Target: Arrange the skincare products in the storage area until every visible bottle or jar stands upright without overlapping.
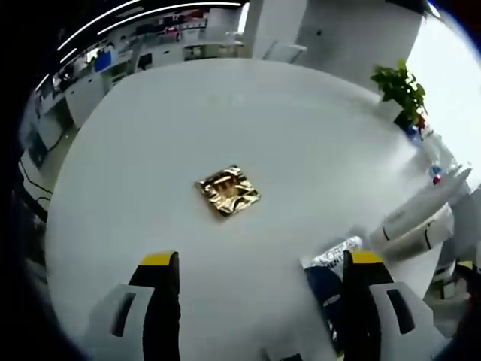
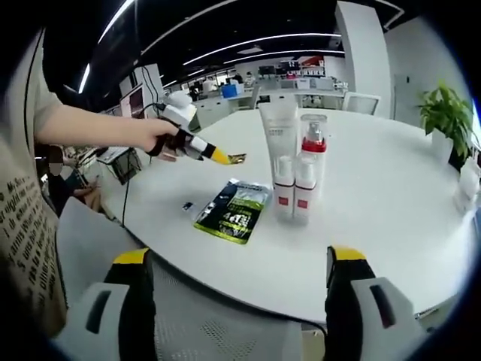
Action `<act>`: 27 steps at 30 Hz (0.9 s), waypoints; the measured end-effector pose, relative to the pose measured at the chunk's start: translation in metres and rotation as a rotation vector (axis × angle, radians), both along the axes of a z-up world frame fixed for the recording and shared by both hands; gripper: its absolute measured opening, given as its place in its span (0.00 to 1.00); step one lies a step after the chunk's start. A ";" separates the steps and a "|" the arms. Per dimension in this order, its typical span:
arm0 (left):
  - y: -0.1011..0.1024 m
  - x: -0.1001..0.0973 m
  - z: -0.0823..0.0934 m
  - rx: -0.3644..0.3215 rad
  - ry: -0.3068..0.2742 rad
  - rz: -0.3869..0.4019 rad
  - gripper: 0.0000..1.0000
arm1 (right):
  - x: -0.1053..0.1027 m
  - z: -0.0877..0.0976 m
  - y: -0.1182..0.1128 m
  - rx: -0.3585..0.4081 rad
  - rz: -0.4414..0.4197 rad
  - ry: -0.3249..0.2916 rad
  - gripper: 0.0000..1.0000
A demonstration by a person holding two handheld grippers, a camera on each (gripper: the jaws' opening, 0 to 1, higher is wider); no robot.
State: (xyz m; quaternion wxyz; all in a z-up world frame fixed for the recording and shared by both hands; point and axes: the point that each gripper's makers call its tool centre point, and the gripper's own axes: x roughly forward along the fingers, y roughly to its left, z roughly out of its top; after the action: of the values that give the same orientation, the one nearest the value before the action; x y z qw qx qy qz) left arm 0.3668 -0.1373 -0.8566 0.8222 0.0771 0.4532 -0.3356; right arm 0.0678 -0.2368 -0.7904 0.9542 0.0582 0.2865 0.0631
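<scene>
Mid-table (image 1: 316, 150): gold sachet (image 1: 228, 191) lay flat; bottles (image 2: 294, 188) stood upright near edge. Left gripper (image 1: 263, 271), right gripper (image 2: 239, 265) released, empty.

We see both views brightly lit by long ceiling strip lights (image 2: 248, 41), with strong daylight at two o'clock in the left gripper view that washes the white table (image 1: 301, 150) out and blurs the things lying near that edge. The gold packet (image 1: 228, 191) glints with glare at the centre, shadows are faint and soft, and our right gripper view is sharper. Fisheye bending curves the table rim and stretches everything toward the edges
</scene>
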 end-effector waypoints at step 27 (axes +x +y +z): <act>-0.021 0.079 -0.029 0.081 -0.035 0.332 0.79 | 0.001 -0.007 0.001 0.058 -0.014 0.063 0.94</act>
State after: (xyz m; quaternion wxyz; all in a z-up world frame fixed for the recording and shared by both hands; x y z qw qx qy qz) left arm 0.4460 -0.1584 -0.8857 0.8704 0.0401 0.4584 -0.1752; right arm 0.0690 -0.2362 -0.7969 0.9431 0.0896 0.3141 0.0630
